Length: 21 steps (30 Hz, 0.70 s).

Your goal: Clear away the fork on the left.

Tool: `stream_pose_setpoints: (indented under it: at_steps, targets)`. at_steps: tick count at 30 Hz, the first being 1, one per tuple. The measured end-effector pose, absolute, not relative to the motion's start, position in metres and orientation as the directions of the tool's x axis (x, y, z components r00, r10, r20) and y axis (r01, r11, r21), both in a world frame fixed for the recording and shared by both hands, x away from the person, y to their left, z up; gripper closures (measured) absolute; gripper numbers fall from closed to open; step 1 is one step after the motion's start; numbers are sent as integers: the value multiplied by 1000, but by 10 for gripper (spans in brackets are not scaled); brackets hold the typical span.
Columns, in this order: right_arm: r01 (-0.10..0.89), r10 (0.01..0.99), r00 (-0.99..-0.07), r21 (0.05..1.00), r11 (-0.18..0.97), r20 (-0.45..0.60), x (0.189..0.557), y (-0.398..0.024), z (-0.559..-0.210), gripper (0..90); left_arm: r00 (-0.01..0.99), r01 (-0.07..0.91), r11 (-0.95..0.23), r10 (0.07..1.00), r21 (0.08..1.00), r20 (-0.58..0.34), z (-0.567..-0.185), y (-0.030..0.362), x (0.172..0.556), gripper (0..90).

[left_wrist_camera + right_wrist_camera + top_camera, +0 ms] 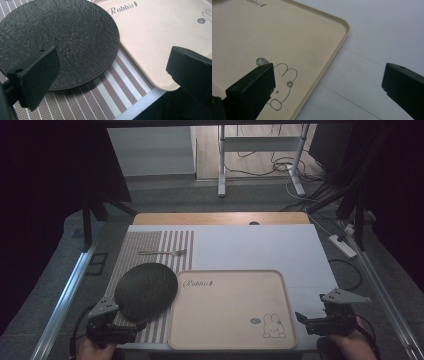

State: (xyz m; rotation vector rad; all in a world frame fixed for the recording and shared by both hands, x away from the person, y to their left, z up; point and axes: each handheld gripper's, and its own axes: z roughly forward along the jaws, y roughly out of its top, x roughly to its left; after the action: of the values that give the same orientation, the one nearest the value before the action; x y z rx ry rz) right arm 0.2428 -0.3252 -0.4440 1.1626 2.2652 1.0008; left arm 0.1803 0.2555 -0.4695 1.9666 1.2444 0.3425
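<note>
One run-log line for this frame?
left gripper: open, at black plate | right gripper: open, beside tray | fork: on striped mat

Pretty dim room overall, dark curtains (45,195) on both sides. Grey carpet floor (165,195) past the wooden table (220,218), with a white metal stand (260,150) back there, cables (270,167) tangled around it, and a white power strip (343,246) on the right.
</note>
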Motion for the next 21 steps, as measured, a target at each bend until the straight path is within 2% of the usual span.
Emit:
stream_pose_setpoints:
  at_steps: [21]
  targets:
    - [532,816,-577,746,402,-28,243,-325,-444,0,482,649,-273,869,711,-107,-468,252,194,0]
